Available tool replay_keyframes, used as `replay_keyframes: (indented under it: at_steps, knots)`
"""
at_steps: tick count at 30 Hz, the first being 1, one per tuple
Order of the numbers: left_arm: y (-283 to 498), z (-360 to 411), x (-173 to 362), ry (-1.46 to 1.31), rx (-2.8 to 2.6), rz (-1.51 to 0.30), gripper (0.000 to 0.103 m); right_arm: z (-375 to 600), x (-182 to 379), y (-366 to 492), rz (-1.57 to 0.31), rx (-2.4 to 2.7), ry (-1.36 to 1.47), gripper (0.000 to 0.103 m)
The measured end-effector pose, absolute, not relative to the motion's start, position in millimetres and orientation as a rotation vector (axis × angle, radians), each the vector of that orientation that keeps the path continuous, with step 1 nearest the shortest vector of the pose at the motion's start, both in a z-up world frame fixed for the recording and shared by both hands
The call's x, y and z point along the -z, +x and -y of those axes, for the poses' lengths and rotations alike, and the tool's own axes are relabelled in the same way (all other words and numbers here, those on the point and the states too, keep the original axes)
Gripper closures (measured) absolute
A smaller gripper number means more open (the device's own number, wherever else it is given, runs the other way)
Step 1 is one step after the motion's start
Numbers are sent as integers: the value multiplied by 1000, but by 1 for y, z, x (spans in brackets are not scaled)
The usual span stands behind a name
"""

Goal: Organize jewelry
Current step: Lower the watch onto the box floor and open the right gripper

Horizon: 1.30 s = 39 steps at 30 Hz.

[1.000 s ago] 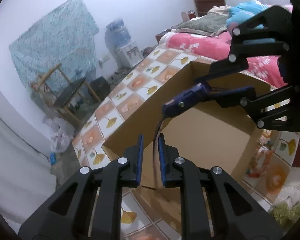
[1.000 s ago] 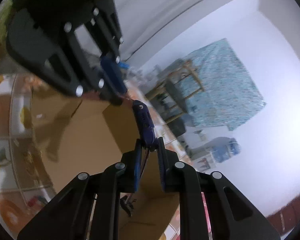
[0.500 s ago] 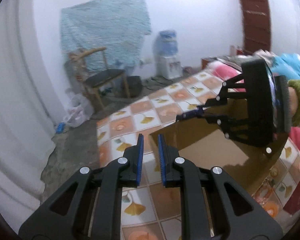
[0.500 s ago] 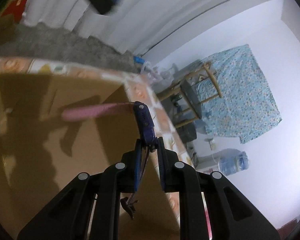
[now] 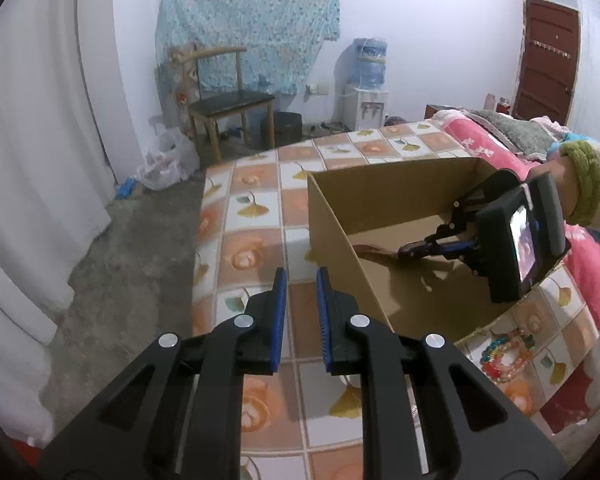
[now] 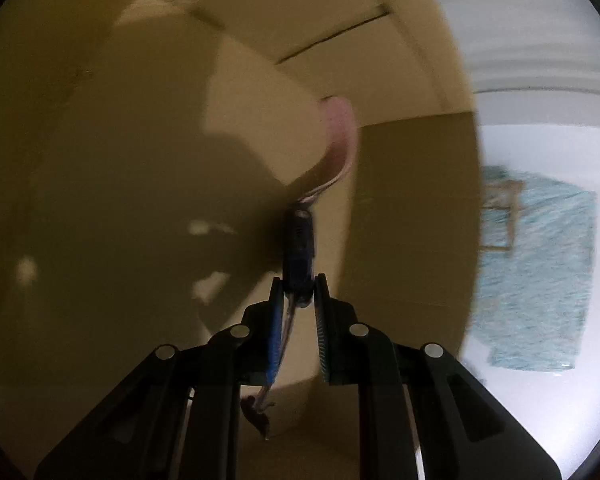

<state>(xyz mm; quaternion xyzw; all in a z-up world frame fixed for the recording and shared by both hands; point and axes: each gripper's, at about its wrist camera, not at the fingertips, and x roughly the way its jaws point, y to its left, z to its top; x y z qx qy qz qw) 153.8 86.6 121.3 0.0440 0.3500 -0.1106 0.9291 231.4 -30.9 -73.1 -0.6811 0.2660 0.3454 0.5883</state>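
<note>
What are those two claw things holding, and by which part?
The right gripper, jaws opening, pinches a watch by its dark case inside the cardboard box. The left gripper holds nothing.

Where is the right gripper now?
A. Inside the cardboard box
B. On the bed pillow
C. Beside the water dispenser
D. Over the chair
A: the right gripper reaches down inside the cardboard box, with the box walls around it and a necklace between its fingers.

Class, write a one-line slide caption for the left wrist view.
Right gripper lowers a pink-strapped wristwatch into the cardboard box; its jaws are opening; beaded bracelets wait on the tiled cloth.
</note>
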Motion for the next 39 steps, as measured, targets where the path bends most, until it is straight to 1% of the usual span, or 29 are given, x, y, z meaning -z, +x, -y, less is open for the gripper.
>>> replay_keyframes:
  at_steps: [1, 2, 3, 4, 5, 6, 8, 9, 11, 13, 14, 16, 17, 18, 19, 20, 21, 22, 23, 24, 27, 31, 35, 39]
  knots:
    - [153, -87, -120, 88, 226, -718, 89, 31, 71, 233, -670, -814, -1563, 84]
    - [151, -87, -119, 86, 225, -717, 88, 31, 68, 236, -710, -821, -1533, 79]
    - [150, -87, -118, 81, 228, -716, 88, 30, 62, 240, -767, -831, -1478, 72]
    - [148, -87, -118, 72, 233, -716, 87, 30, 53, 244, -819, -843, -1406, 68]
    - [148, -88, -117, 64, 238, -716, 84, 30, 45, 247, -853, -853, -1349, 62]
    - [146, -88, -117, 56, 241, -712, 78, 31, 30, 254, -903, -865, -1240, 61]
    - [143, -89, -116, 51, 246, -702, 78, 34, 7, 267, -977, -873, -1059, 59]
    - [142, -90, -117, 49, 251, -699, 77, 38, -7, 278, -1034, -861, -916, 57]
    - [138, -89, -116, 45, 259, -694, 77, 45, -19, 293, -1120, -816, -737, 56]
    - [135, -87, -115, 44, 268, -688, 74, 55, -23, 307, -1251, -783, -516, 56]
    - [134, -86, -115, 44, 272, -686, 69, 58, -23, 314, -1307, -772, -445, 56]
    - [131, -83, -114, 42, 287, -681, 63, 63, -6, 316, -1487, -742, -235, 56]
    - [129, -80, -114, 36, 303, -682, 58, 69, 2, 322, -1556, -722, -145, 56]
    - [127, -77, -113, 27, 319, -682, 52, 75, 12, 322, -1614, -700, -74, 56]
    - [125, -75, -112, 14, 337, -683, 49, 79, 24, 324, -1674, -661, 8, 56]
    - [125, -73, -111, 6, 350, -686, 42, 81, 31, 327, -1708, -634, 61, 56]
    - [124, -70, -110, 1, 360, -687, 38, 85, 40, 328, -1734, -604, 108, 56]
    - [122, -68, -109, 1, 363, -683, 36, 93, 48, 330, -1729, -571, 132, 56]
    - [121, -66, -108, 1, 362, -680, 32, 96, 50, 333, -1723, -556, 162, 56]
    - [121, -65, -107, 2, 364, -680, 28, 103, 51, 337, -1716, -559, 249, 56]
    - [120, -60, -104, 15, 371, -683, 24, 124, 54, 345, -1692, -509, 463, 56]
    - [120, -58, -99, 36, 362, -694, 23, 156, 60, 345, -1626, -438, 739, 56]
    - [122, -58, -98, 22, 367, -700, 23, 180, 55, 345, -1514, -356, 860, 56]
    - [124, -59, -95, 15, 372, -709, 23, 201, 60, 342, -1456, -311, 1032, 56]
